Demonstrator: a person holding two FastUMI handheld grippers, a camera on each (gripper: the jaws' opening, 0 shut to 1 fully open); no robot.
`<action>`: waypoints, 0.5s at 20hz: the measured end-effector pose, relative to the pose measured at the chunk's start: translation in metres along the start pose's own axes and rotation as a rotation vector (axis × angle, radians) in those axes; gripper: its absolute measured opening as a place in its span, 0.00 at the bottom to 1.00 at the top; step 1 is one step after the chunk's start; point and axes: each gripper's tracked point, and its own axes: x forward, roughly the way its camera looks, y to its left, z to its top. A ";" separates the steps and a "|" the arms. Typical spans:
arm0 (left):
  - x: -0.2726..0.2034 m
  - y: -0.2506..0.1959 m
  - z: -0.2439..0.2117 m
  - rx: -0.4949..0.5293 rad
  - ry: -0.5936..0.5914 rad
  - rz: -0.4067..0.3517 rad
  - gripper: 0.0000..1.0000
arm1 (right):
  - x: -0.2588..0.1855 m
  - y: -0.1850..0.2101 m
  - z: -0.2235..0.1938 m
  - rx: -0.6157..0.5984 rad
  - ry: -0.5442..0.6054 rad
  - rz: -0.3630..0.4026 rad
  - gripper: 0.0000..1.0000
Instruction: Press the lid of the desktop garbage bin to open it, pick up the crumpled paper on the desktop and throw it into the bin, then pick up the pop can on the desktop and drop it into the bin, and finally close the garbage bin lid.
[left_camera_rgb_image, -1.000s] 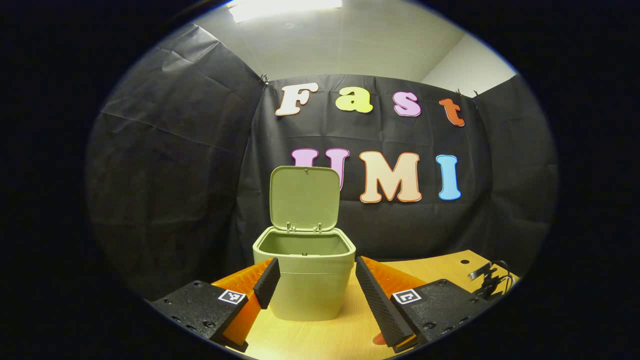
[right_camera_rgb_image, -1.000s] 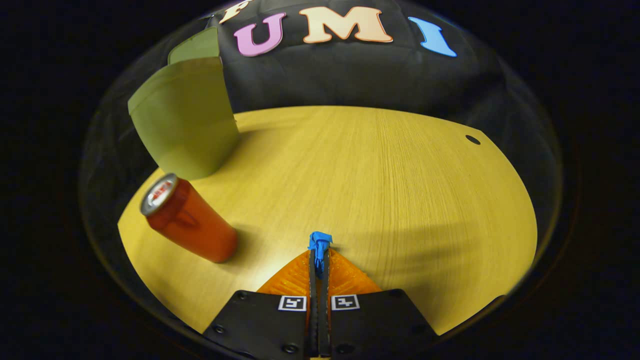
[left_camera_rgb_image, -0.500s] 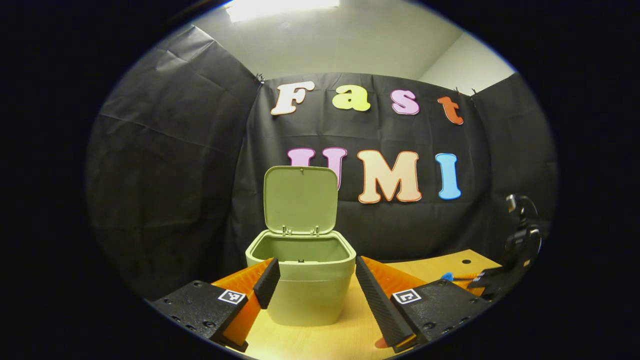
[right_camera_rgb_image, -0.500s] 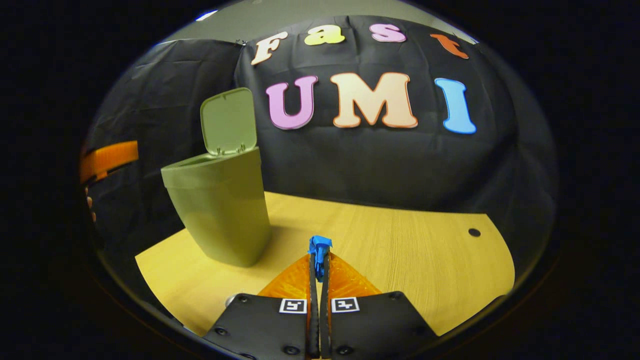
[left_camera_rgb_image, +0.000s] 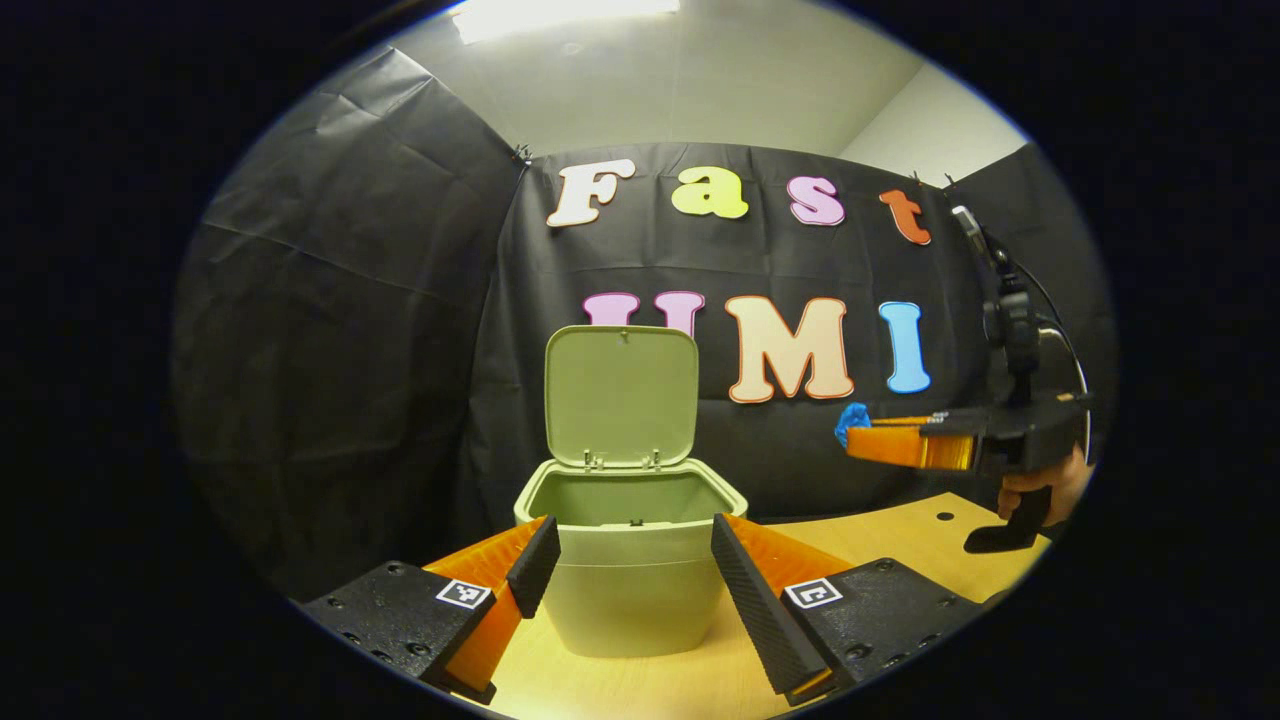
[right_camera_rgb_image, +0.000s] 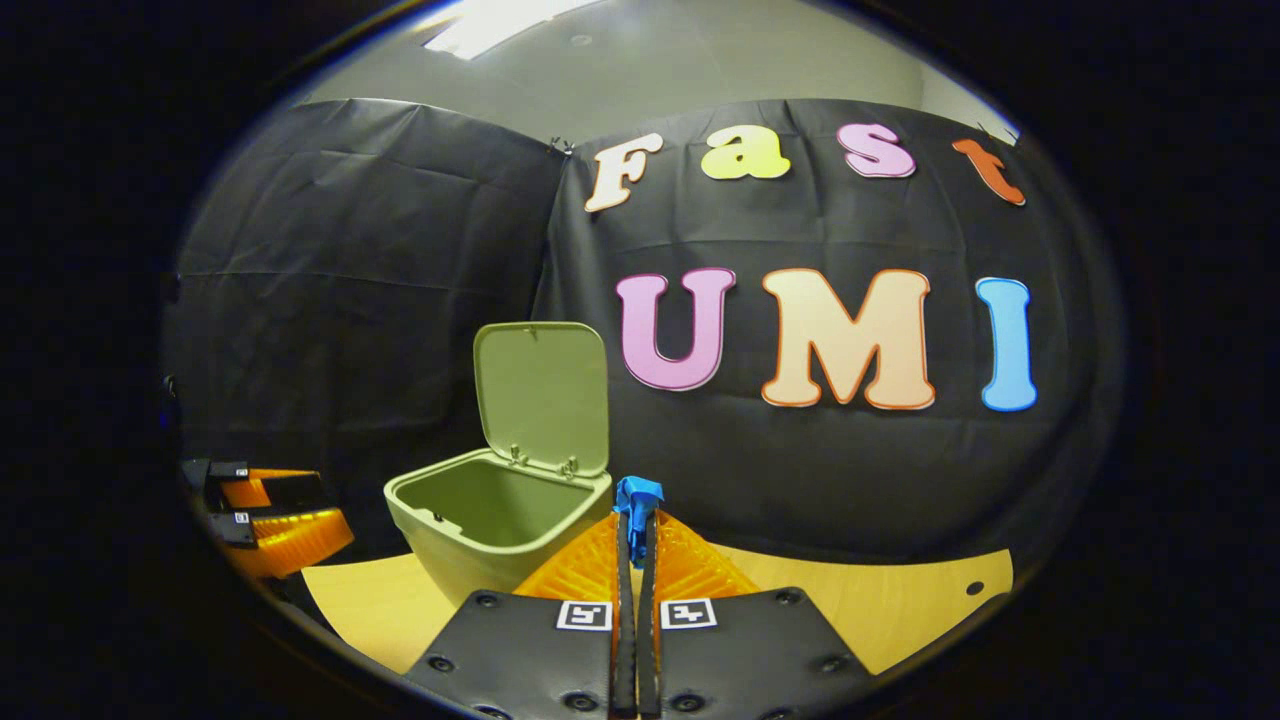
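Observation:
The green bin (left_camera_rgb_image: 628, 590) stands on the wooden table with its lid (left_camera_rgb_image: 621, 395) swung upright and its mouth open. My left gripper (left_camera_rgb_image: 633, 540) hangs open just in front of it, a finger at either side of the bin's front. In the right gripper view the bin (right_camera_rgb_image: 470, 525) sits low and left with its lid (right_camera_rgb_image: 543, 395) up. My right gripper (right_camera_rgb_image: 637, 515) is shut on the blue crumpled paper (right_camera_rgb_image: 638, 493), held in the air right of the bin's rim. The left gripper view shows that gripper (left_camera_rgb_image: 905, 443) with the paper (left_camera_rgb_image: 852, 420) at its tip.
The wooden table (left_camera_rgb_image: 900, 530) runs right of the bin, with a small hole (left_camera_rgb_image: 937, 518) near its far edge. A hand (left_camera_rgb_image: 1050, 485) holds the right gripper's handle. The left gripper (right_camera_rgb_image: 270, 510) appears at the left edge of the right gripper view.
My right gripper has risen from the tabletop with the blue paper pinched in it, up to about the height of the bin's rim. The left gripper has barely moved.

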 end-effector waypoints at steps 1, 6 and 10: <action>-0.001 0.006 0.000 -0.006 0.001 0.007 0.90 | 0.009 0.006 0.006 -0.005 -0.005 0.014 0.03; -0.005 0.034 -0.009 -0.024 0.018 0.049 0.90 | 0.045 0.050 0.018 0.005 0.009 0.086 0.03; -0.012 0.050 -0.021 -0.024 0.046 0.069 0.91 | 0.070 0.078 0.007 0.010 0.053 0.133 0.03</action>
